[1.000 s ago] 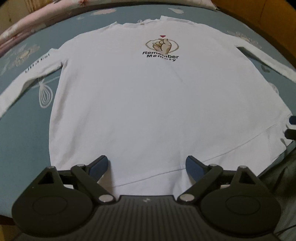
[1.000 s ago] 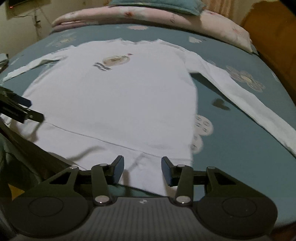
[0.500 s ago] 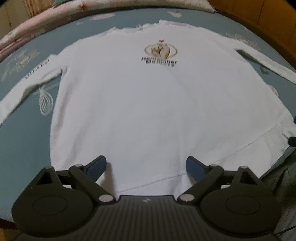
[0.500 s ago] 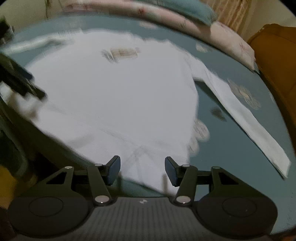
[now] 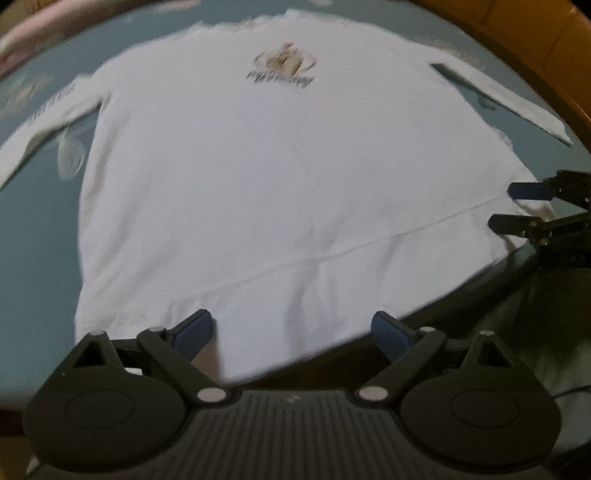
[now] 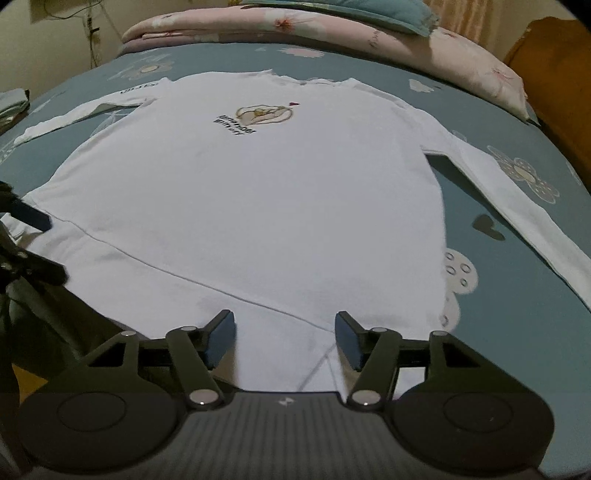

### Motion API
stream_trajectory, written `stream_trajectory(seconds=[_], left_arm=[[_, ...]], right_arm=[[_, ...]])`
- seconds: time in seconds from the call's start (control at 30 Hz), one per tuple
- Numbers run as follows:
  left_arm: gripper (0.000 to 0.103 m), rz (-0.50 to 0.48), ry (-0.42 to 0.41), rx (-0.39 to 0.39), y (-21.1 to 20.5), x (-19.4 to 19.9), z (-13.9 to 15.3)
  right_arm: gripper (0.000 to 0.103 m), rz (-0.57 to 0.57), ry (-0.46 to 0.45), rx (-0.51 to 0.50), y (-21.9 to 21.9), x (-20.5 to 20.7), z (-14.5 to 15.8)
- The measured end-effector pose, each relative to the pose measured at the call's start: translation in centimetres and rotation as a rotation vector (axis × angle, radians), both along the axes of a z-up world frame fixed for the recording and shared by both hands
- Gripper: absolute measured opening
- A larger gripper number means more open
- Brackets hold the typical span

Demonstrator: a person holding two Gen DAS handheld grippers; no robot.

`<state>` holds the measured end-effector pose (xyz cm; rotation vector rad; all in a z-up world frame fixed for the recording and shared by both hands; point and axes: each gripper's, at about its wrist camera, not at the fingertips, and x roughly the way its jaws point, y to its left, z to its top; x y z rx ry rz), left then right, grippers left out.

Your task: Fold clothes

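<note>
A white long-sleeve shirt [image 5: 277, 184] with a small chest print lies face up and flat on the bed, both sleeves spread out. My left gripper [image 5: 291, 328] hangs open over the hem towards the shirt's left side, with nothing between its pads. My right gripper [image 6: 284, 328] is over the hem near the shirt's [image 6: 258, 192] right bottom corner. Its jaws are opening, and the cloth lies under them without being pinched. Each gripper shows in the other's view: the right gripper [image 5: 508, 206] at the right edge, the left gripper [image 6: 40, 243] at the left edge.
The blue flowered sheet [image 6: 498, 277] shows around the shirt. A folded pink quilt [image 6: 332, 33] lies along the head of the bed. Brown wooden furniture [image 6: 554, 74] stands at the right. Folded cloth [image 6: 11, 107] sits at the far left. The bed's near edge drops into shadow.
The right gripper's jaws have spread wider above the hem. The left gripper has shifted and tilted over the hem, staying open, and the right gripper now reaches further into its view.
</note>
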<state>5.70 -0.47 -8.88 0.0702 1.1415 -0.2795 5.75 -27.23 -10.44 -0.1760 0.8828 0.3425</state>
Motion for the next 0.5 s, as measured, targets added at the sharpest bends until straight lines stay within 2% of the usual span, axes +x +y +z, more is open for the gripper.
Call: stream_trajectory(seconds=[0.13,0.2,0.27,0.4,0.5], left_arm=[[0.093,0.04,-0.078,-0.095,2.6,2.5,4.1],[0.093,0.081,-0.144,-0.145,4.5,5.4,6.2],[0.094,0.126,-0.158,-0.205,6.4,9.1,6.7],[0.093,0.267,-0.084,-0.316,10.2,16.1,3.3],[0.093,0.347,-0.04,-0.344,12.3,18.2,0.1]], right_arm=[[0.071,-0.02,0.003,0.051,-1.0,-0.1,-0.3],[0.071,-0.032,0.004,0.06,-1.0,-0.2,-0.3],[0.071,-0.046,0.005,0.068,-1.1,-0.3,-0.2],[0.071,-0.087,0.006,0.102,-1.4,-0.2,0.3],[0.071,-0.107,0.004,0.1,-1.5,0.0,0.7]])
